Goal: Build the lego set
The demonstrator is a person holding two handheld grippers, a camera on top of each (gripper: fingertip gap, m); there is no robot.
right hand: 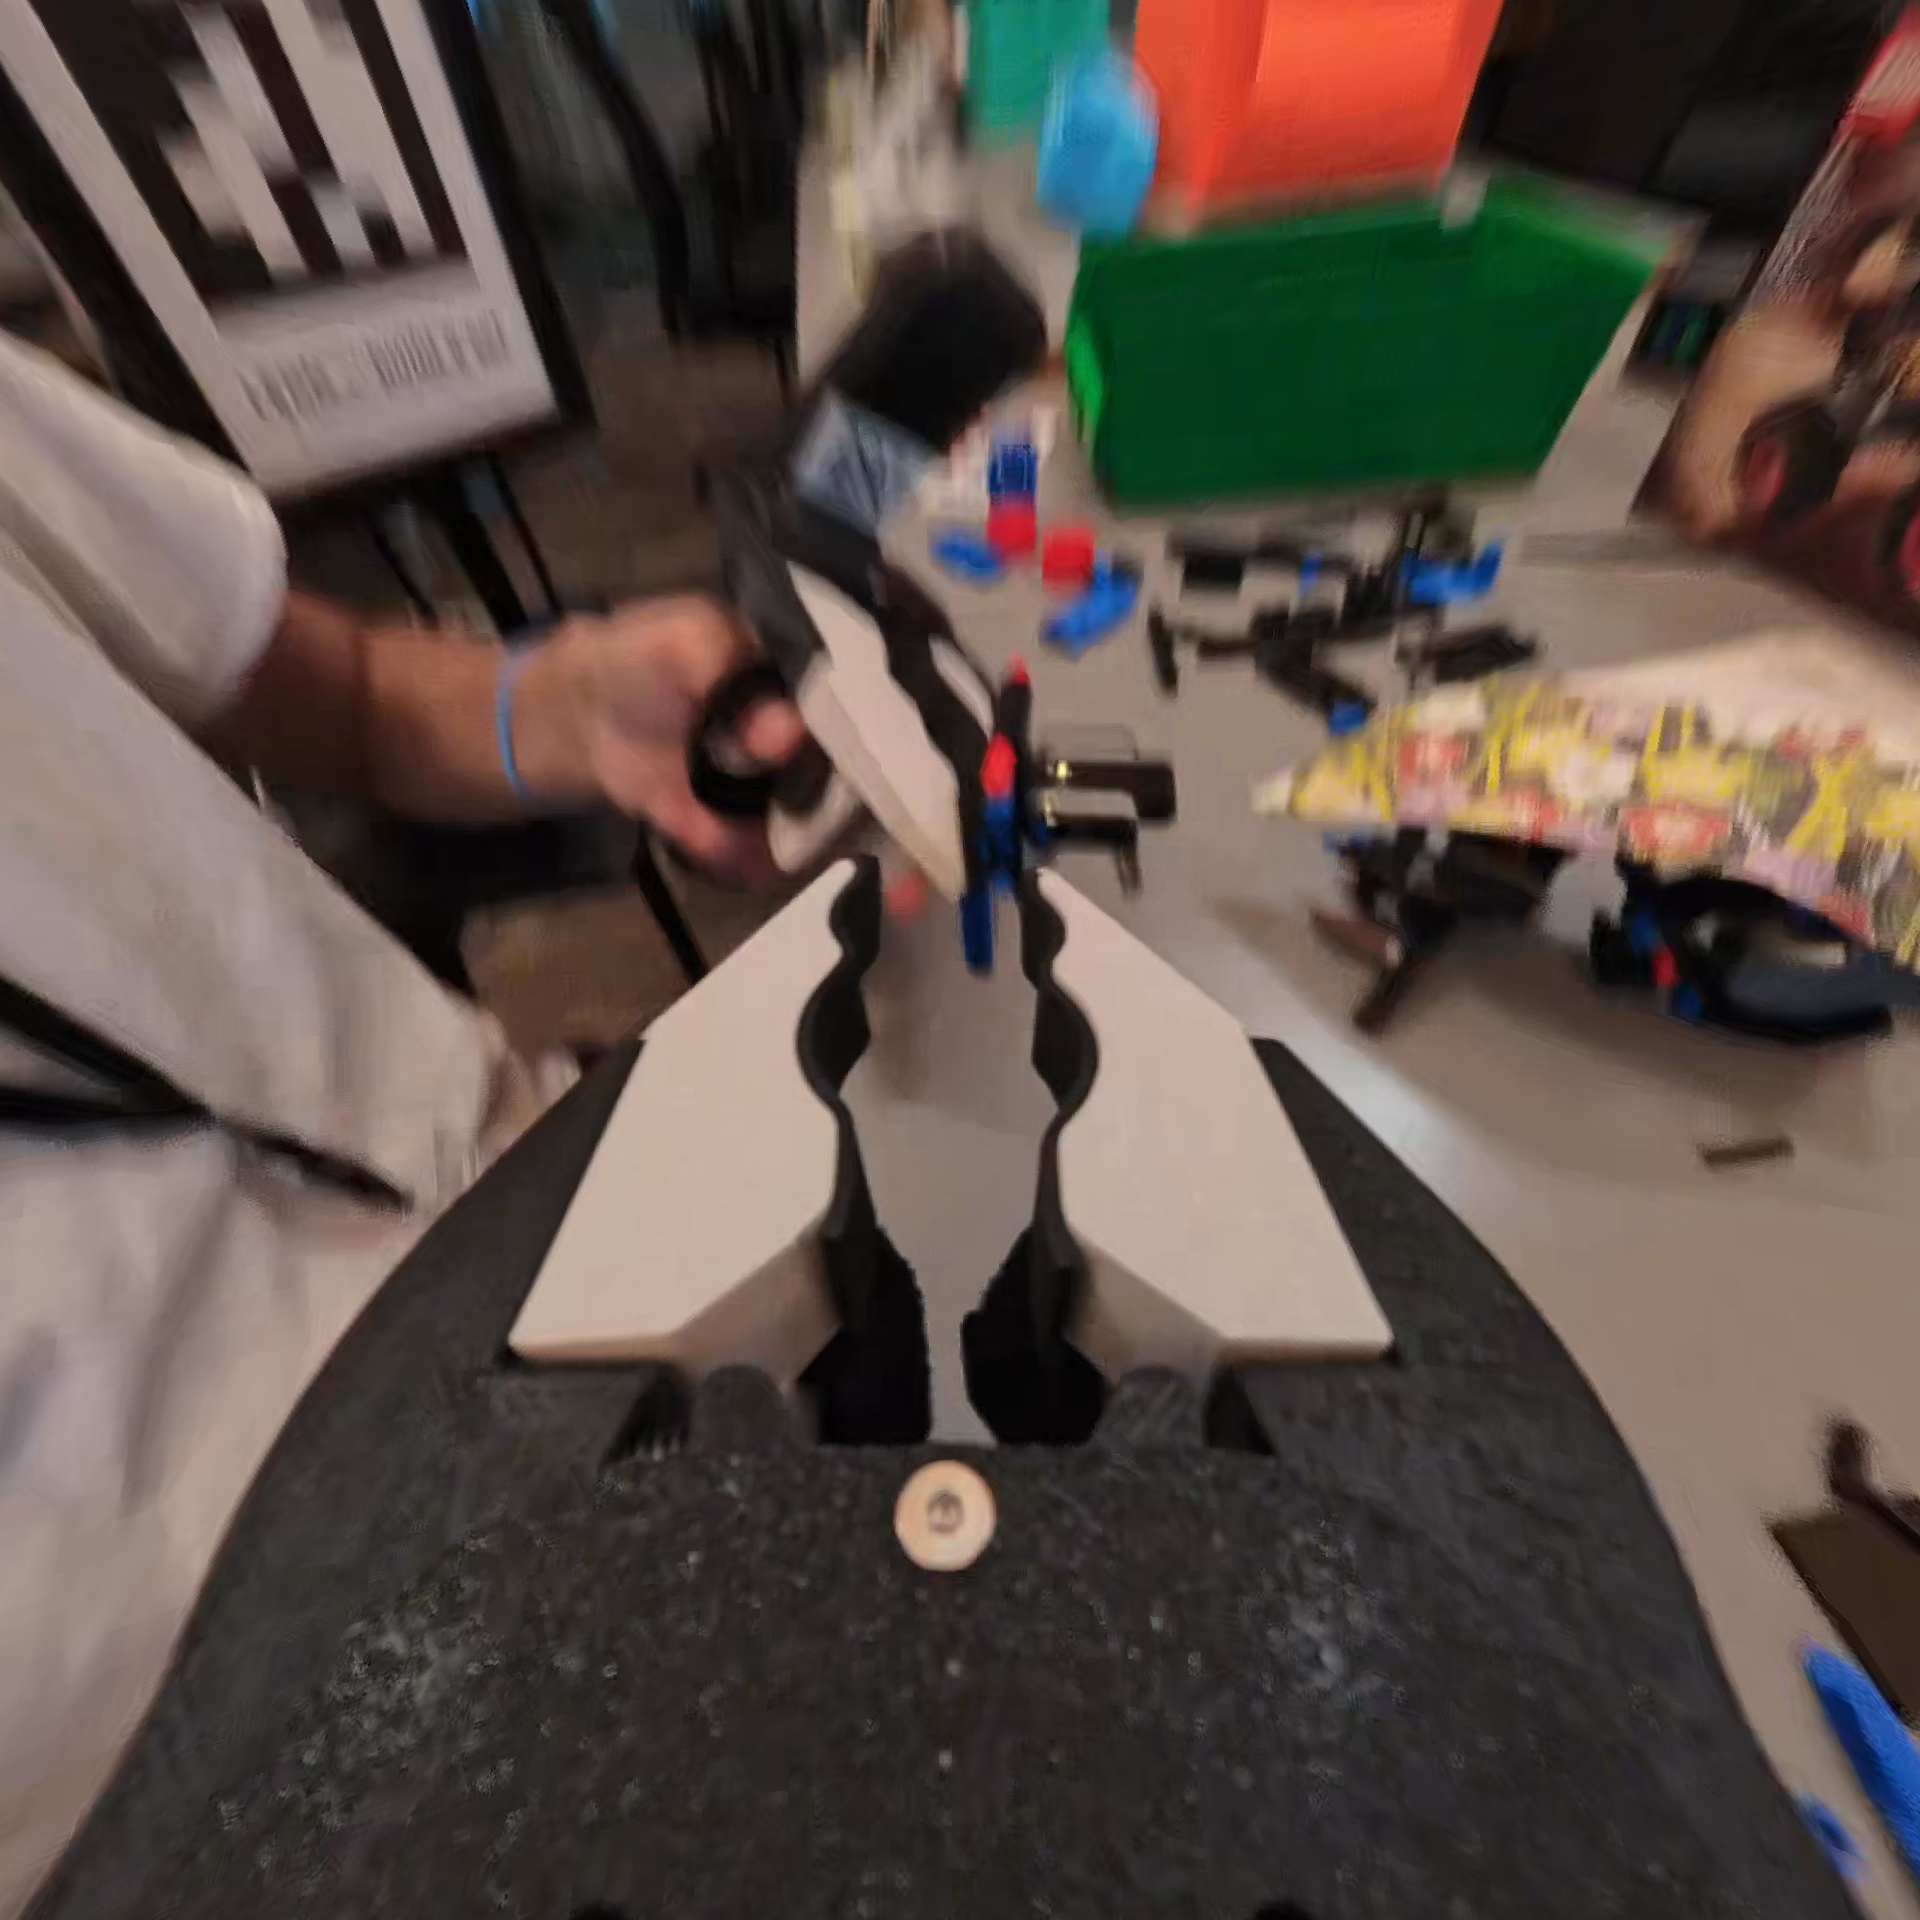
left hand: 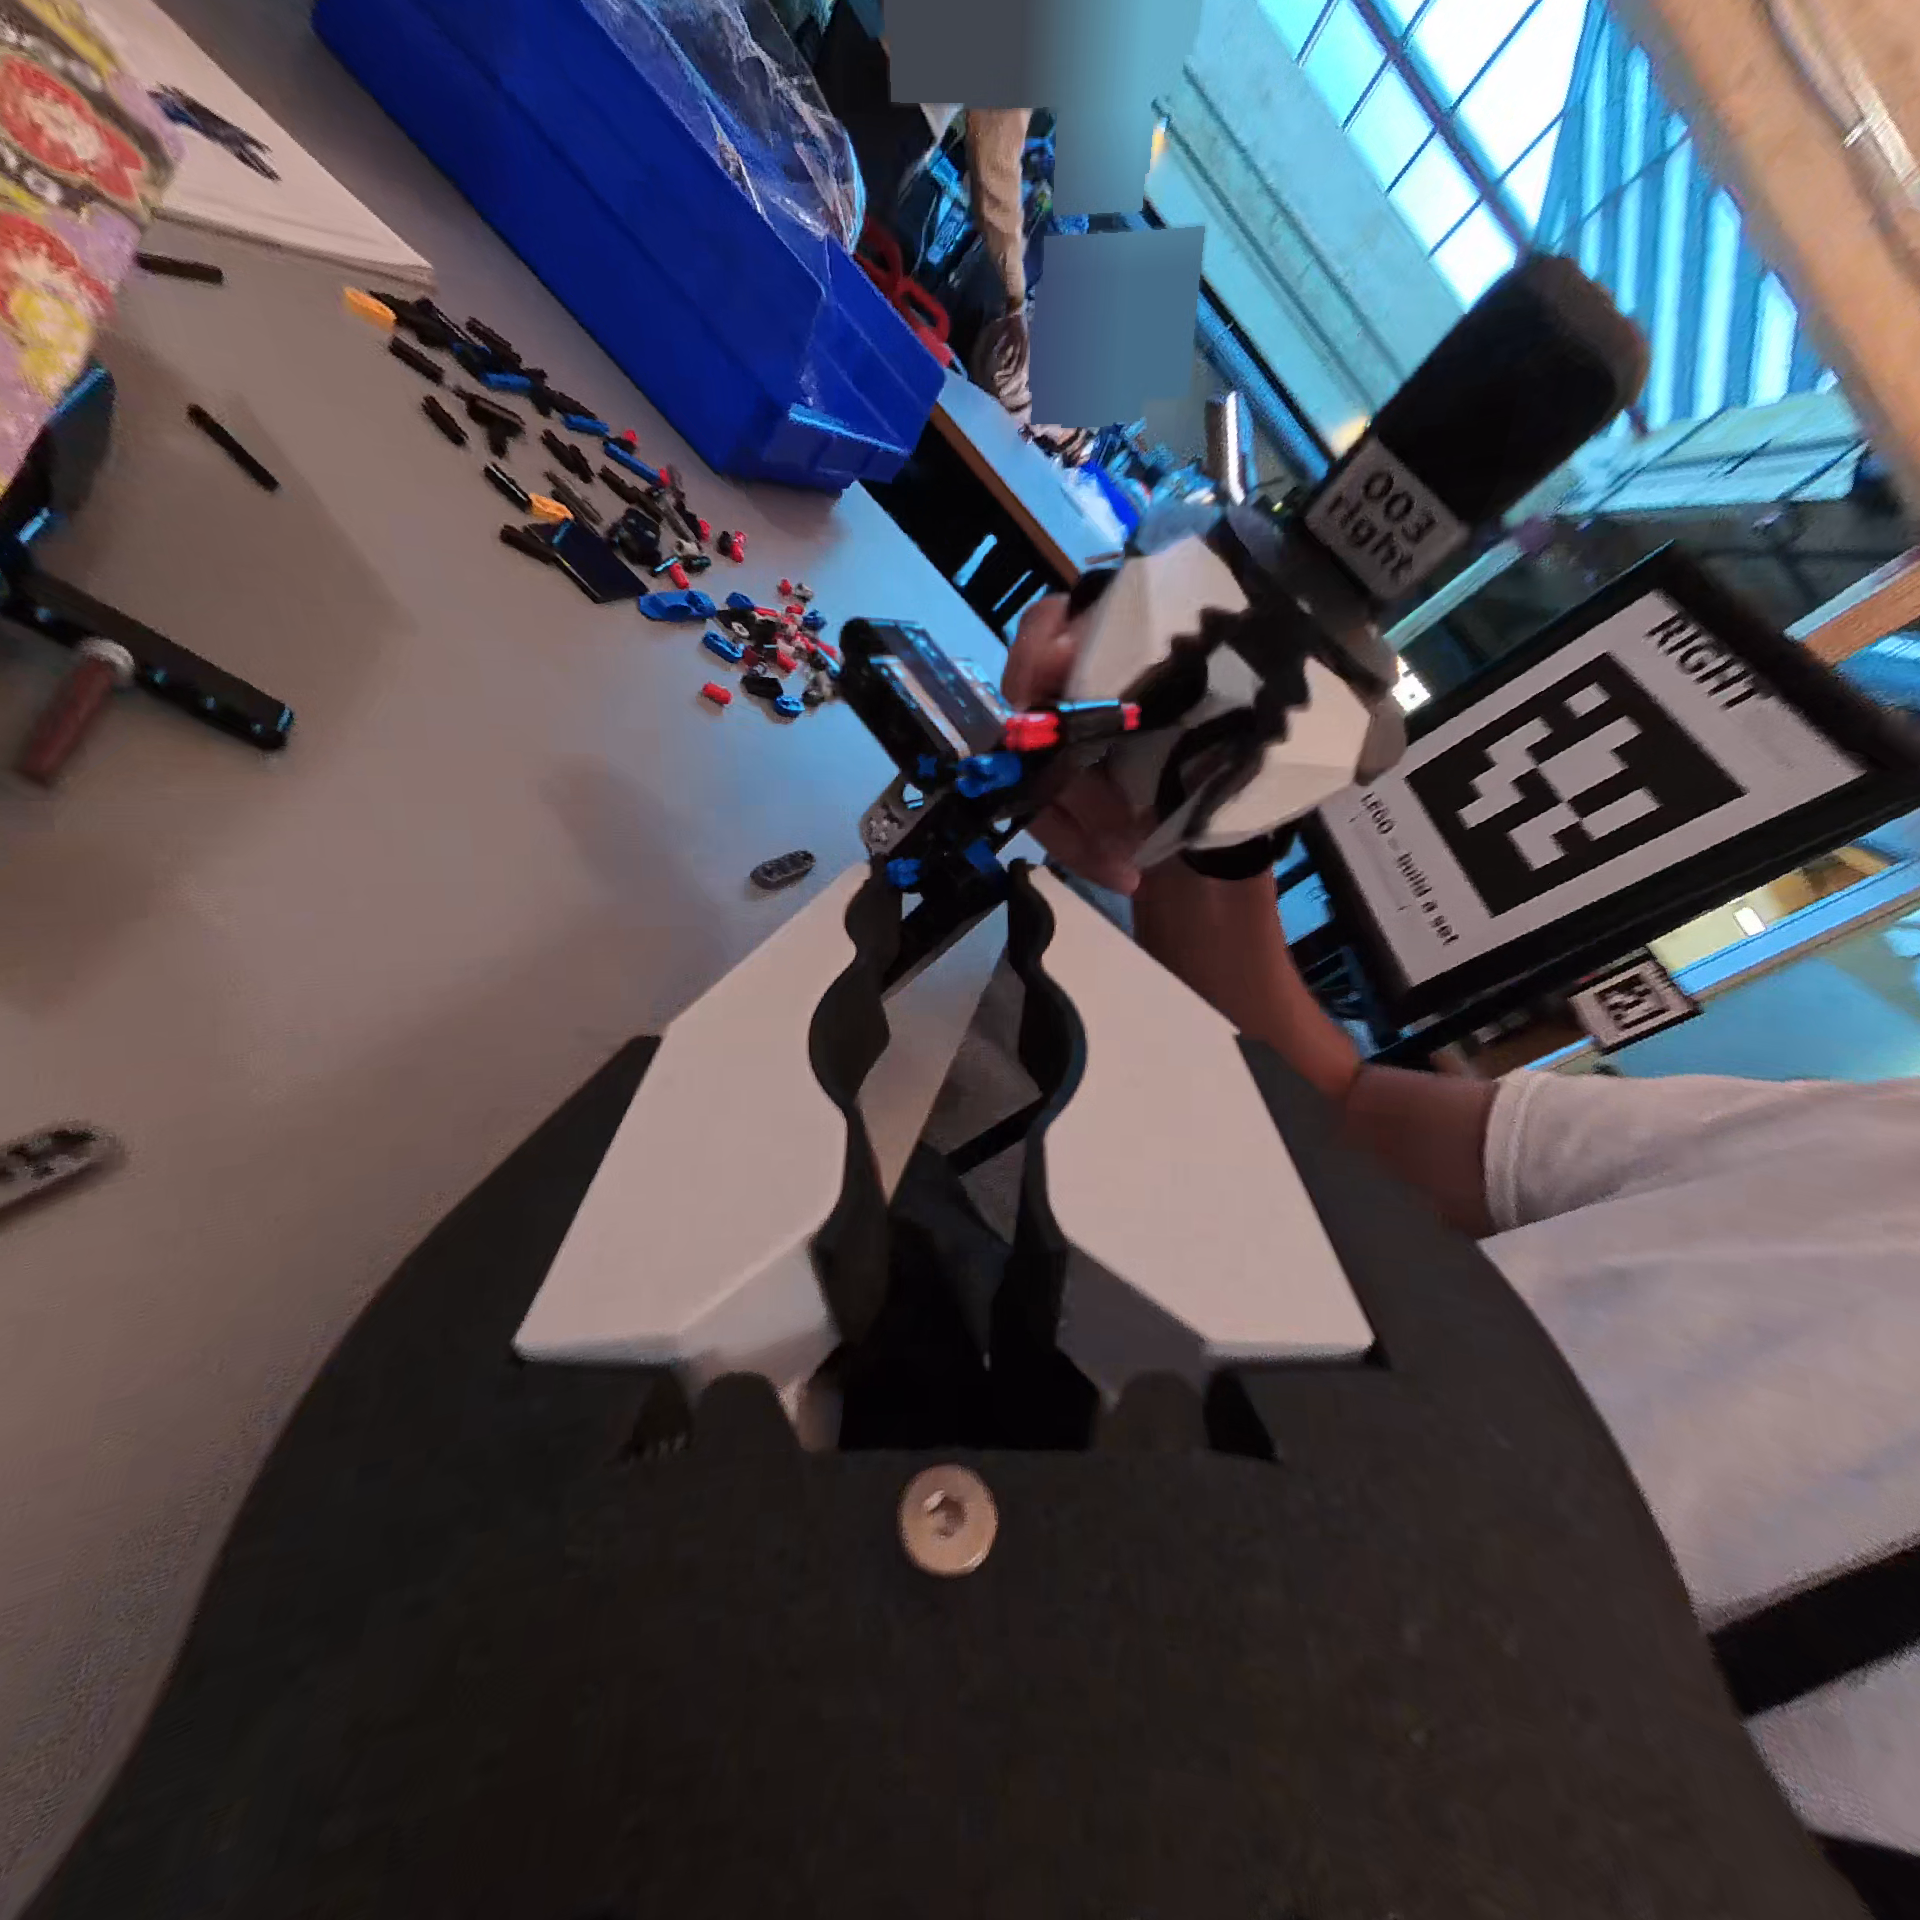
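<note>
Left wrist view: the left gripper (left hand: 940, 883) was clamped on the black lower frame of the lego assembly (left hand: 940, 727), held above the grey table (left hand: 416, 935) near its far edge; loose pieces (left hand: 623, 520) lay beyond, bare surface to the left. Right wrist view – blurred: the right gripper (right hand: 951, 883) stood parted, the assembly's (right hand: 997, 821) blue end between its tips – contact unclear

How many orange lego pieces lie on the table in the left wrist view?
2: one orange lego piece at the far end of the loose parts row, another midway along it. More may be hidden.
</note>
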